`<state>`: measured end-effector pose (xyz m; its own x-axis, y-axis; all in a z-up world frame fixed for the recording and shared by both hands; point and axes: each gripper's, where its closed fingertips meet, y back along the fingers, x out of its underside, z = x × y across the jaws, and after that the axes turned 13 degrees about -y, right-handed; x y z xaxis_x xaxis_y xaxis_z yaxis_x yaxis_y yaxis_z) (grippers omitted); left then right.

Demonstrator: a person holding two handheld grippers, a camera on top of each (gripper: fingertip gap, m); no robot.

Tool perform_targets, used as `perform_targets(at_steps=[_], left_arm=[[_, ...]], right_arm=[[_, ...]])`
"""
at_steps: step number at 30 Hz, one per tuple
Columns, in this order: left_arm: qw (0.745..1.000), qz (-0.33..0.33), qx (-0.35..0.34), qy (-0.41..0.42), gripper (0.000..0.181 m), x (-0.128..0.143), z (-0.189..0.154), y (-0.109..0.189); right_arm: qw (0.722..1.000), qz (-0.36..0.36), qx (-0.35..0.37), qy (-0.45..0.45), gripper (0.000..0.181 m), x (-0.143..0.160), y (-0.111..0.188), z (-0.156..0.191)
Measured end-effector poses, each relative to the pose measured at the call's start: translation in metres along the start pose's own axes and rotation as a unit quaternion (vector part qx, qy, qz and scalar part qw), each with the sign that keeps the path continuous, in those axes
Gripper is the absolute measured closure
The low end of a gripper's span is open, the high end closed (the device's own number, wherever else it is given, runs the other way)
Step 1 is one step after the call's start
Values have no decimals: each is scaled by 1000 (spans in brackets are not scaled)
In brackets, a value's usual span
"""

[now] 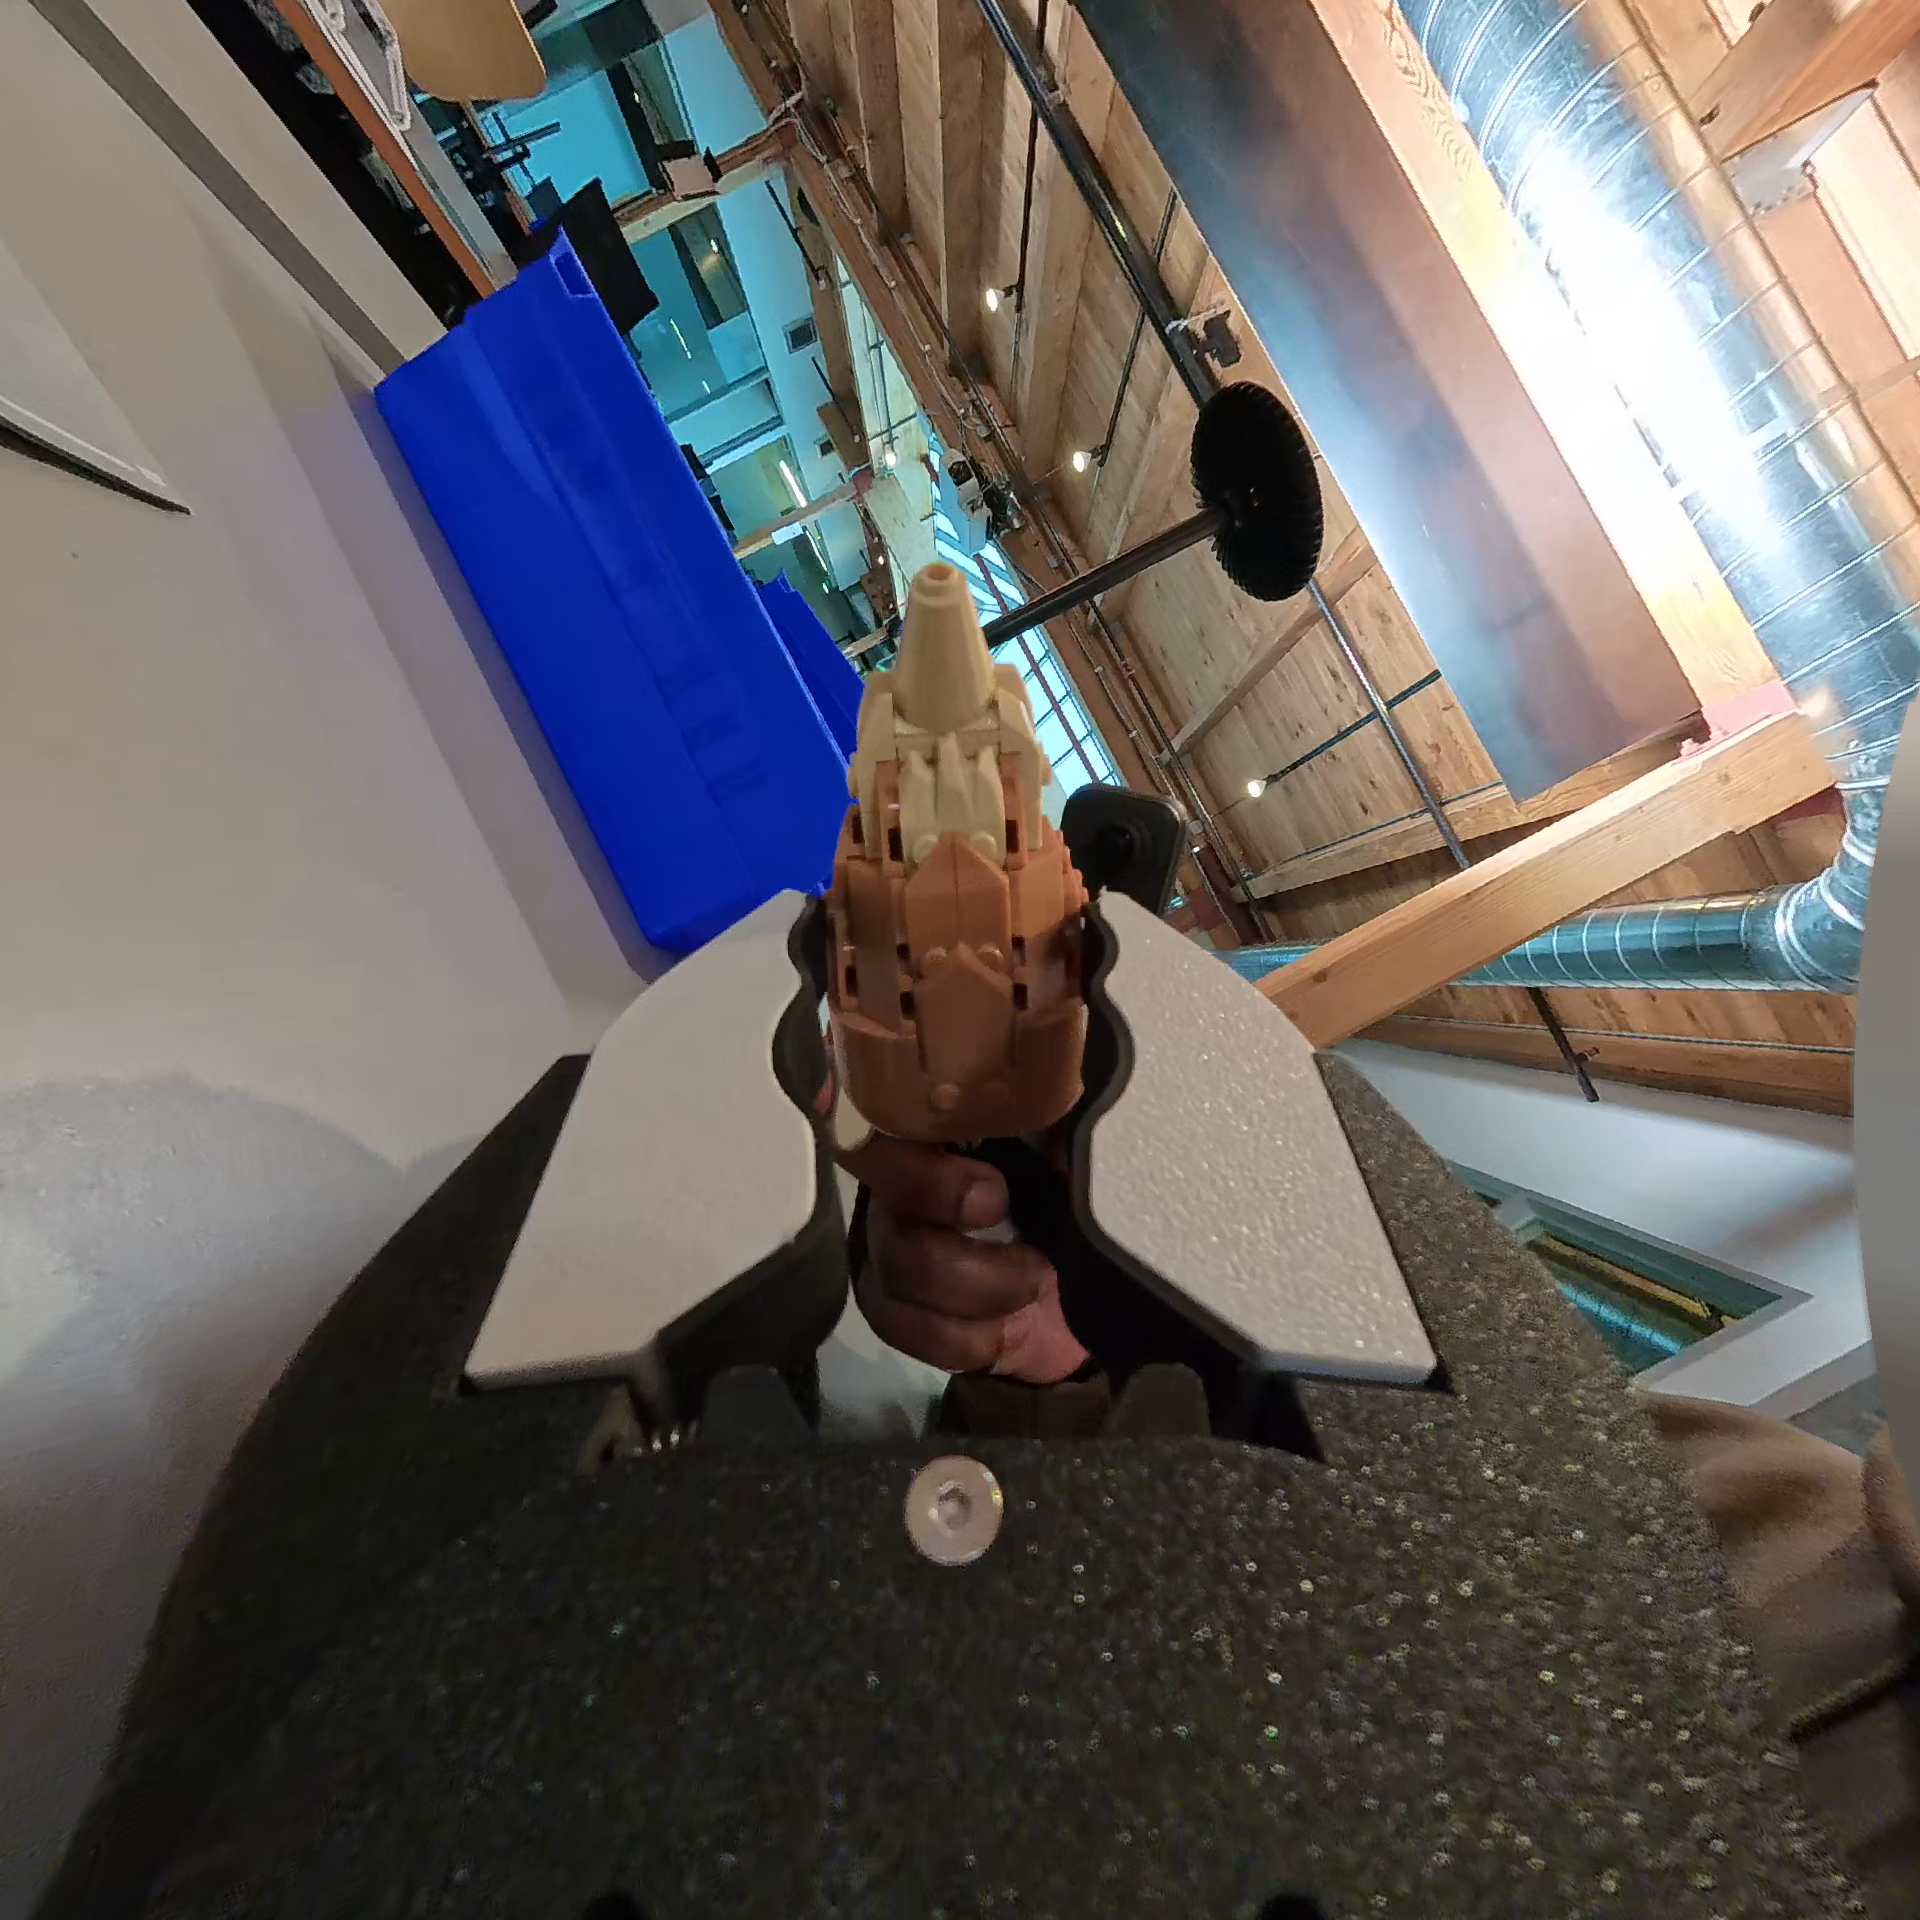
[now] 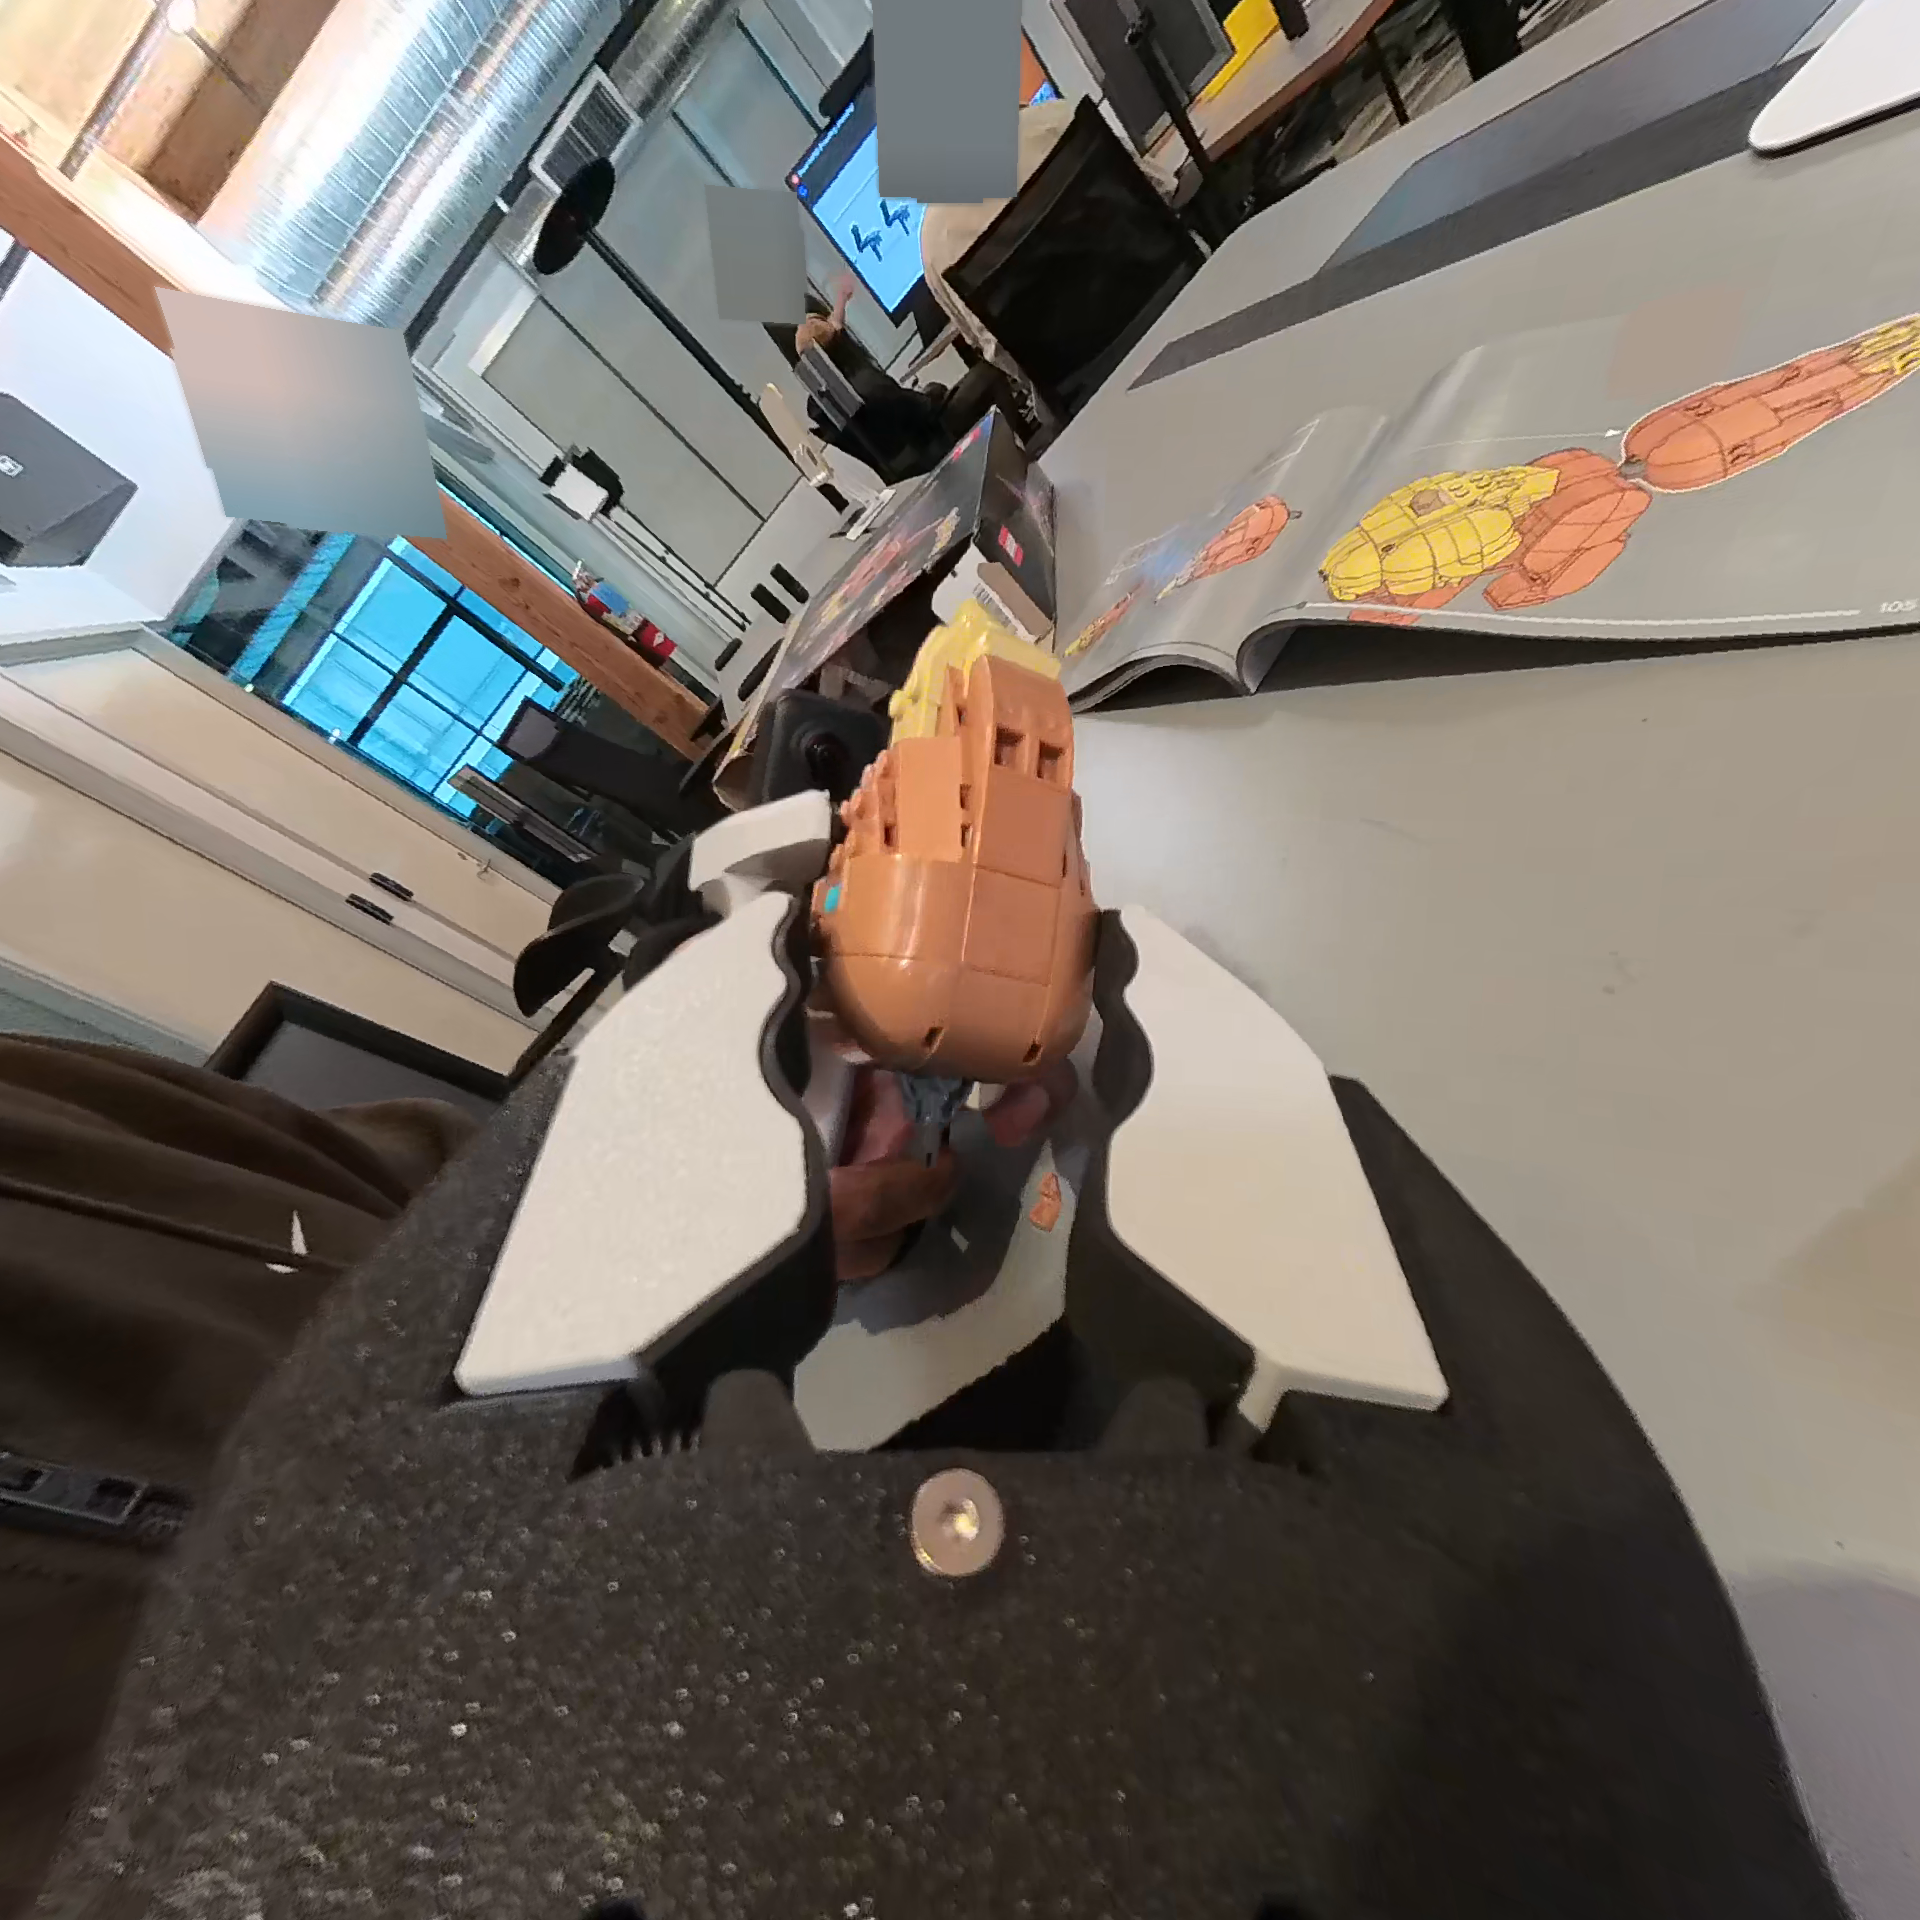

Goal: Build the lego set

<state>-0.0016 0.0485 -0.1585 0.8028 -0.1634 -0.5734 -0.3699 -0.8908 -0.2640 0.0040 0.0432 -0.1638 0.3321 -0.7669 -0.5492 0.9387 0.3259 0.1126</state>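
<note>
Jaws of both grippers are clamping the same brown-and-tan model, one from each side. Left gripper (image 1: 951,971) is pinching the model (image 1: 951,935) round its brown lower body, tan cone tip pointing away from the camera. Right gripper (image 2: 951,971) is gripping the model (image 2: 966,904) at its rounded brown end, raised above the grey worktop (image 2: 1455,1039). Blue bin (image 1: 582,582) is sitting on the worktop behind. Open booklet (image 2: 1507,520) is lying flat beyond the model. Black box (image 2: 914,561) is standing beside the booklet. A hand (image 1: 956,1278) is showing under the left jaws.
</note>
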Motion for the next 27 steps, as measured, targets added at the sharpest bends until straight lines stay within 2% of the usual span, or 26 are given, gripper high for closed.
perform_targets(at_steps=[6, 11, 15, 19, 21, 23, 27], left_arm=[[1000, 4, -6, 3, 134, 2, 3, 0], [1000, -12, -15, 19, 134, 0, 7, 1], [998, -35, -15, 40, 134, -1, 7, 3], [999, -39, -16, 14, 134, -5, 4, 3], [999, -33, -14, 7, 134, -3, 1, 2], [999, -34, -16, 7, 134, -3, 2, 2], [999, -30, -17, -11, 134, -3, 0, 3]], right_arm=[[1000, 16, 2, -2, 128, 2, 0, -4], [1000, 1, -2, -8, 128, -2, -2, -5], [999, 3, 36, 29, 111, -1, -2, -9], [999, 28, 30, 6, 102, 13, -8, -8], [999, 26, 24, -4, 106, 13, -10, -8], [1000, 28, 6, -8, 119, 14, -10, -3], [999, 36, -3, -6, 120, 16, -10, -1]])
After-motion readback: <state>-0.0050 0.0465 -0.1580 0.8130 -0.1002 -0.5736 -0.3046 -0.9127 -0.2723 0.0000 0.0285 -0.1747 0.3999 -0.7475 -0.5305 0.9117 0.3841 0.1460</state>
